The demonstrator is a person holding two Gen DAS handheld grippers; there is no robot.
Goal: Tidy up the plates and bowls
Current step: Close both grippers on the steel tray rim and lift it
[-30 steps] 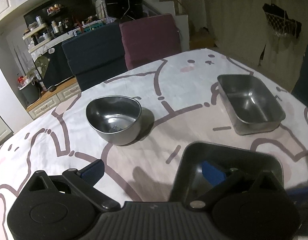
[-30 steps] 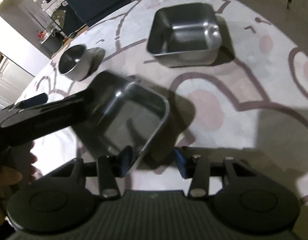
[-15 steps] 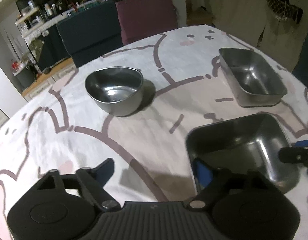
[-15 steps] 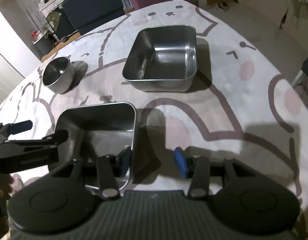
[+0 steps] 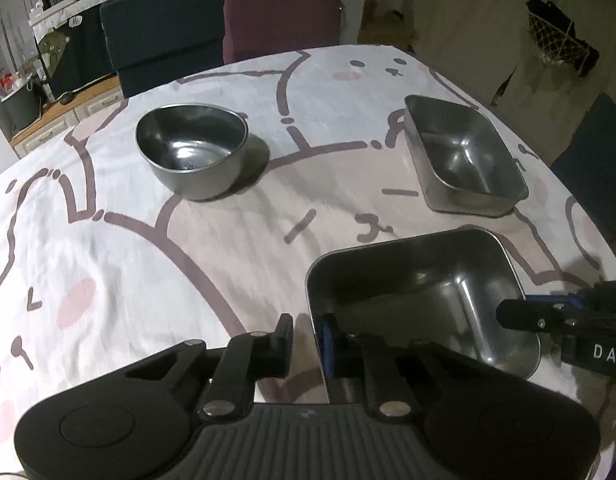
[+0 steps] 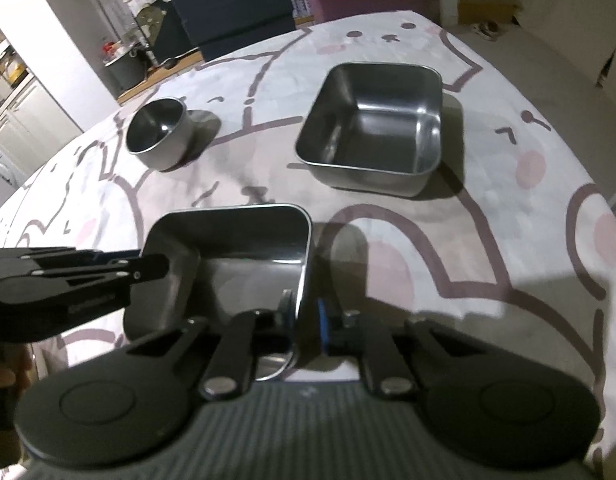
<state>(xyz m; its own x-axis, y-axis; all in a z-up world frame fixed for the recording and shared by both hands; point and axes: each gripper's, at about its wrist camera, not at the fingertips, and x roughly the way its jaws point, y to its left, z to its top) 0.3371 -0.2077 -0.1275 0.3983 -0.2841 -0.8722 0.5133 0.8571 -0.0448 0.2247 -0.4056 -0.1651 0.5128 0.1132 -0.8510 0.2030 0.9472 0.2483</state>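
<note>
A square steel tray (image 5: pixel 423 296) sits near the table's front edge, also in the right wrist view (image 6: pixel 236 256). My left gripper (image 5: pixel 306 344) is shut on its left rim, one finger inside and one outside. My right gripper (image 6: pixel 304 320) is shut on its right rim the same way. A second square steel tray (image 5: pixel 463 156) stands farther back on the right, also in the right wrist view (image 6: pixel 371 128). A round steel bowl (image 5: pixel 192 144) stands at the back left, also in the right wrist view (image 6: pixel 160 132).
The round table wears a white cloth with pink and brown cartoon drawings (image 5: pixel 108 240). A dark blue chair (image 5: pixel 160 28) and a maroon chair (image 5: pixel 280 12) stand behind it. Another dark chair (image 5: pixel 595 152) is at the right edge.
The near tray has come down from a tilt to sit flat. Both grippers have closed from wide open onto its opposite rims.
</note>
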